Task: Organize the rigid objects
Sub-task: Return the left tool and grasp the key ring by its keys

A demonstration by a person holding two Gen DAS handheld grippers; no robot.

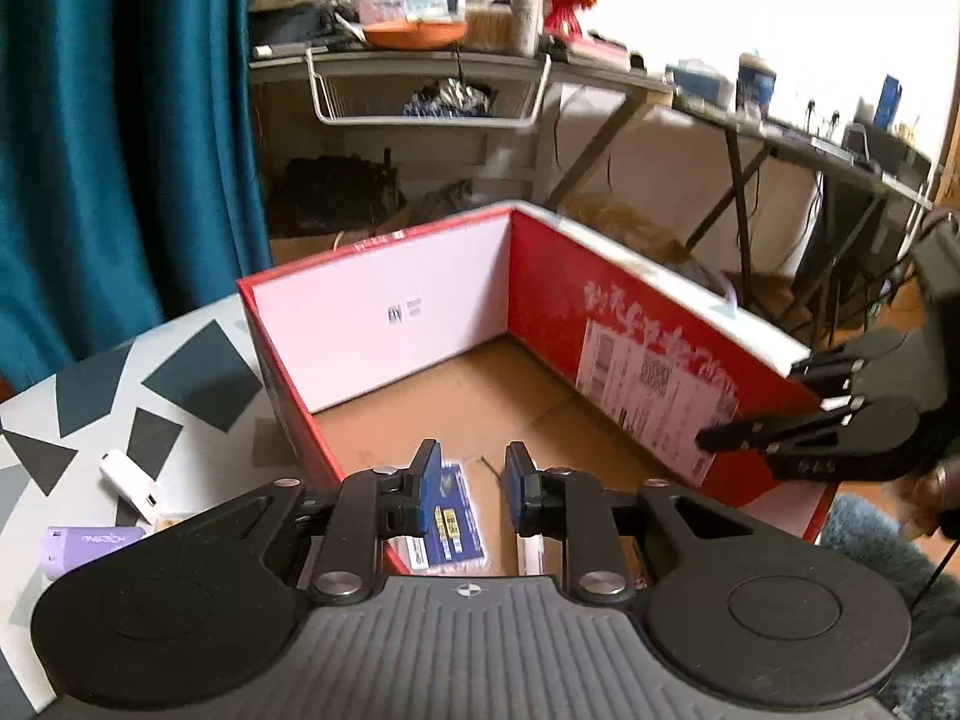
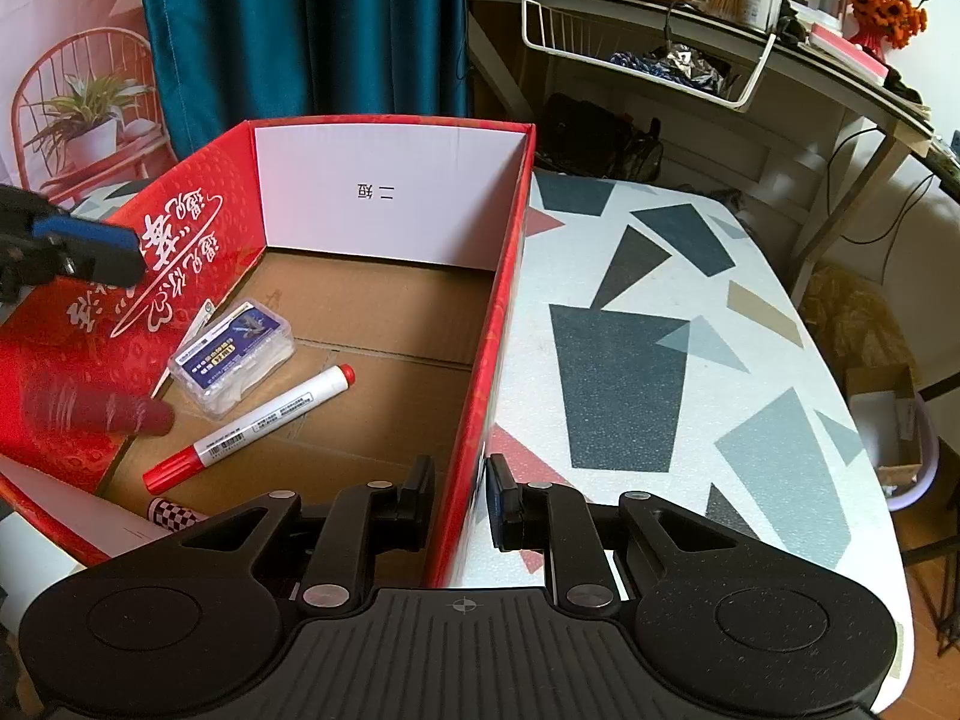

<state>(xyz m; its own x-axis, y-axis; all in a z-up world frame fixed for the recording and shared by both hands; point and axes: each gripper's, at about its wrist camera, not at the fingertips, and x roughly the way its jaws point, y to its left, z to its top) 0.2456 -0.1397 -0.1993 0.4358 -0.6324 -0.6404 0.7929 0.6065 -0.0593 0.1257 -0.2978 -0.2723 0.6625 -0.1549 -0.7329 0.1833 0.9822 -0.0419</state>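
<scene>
A red cardboard box stands open on the patterned table. On its floor lie a clear plastic case with a blue label, a red-and-white marker and a checkered thing. A blurred red cylinder shows by the box's left wall. My left gripper hangs over the case, its jaws slightly apart with only cardboard floor showing between them. My right gripper is shut on the box's right wall, one finger inside and one outside.
On the table left of the box lie a white plug-like device and a purple cylinder. A teal curtain hangs behind. A cluttered desk with a white wire basket stands beyond the table.
</scene>
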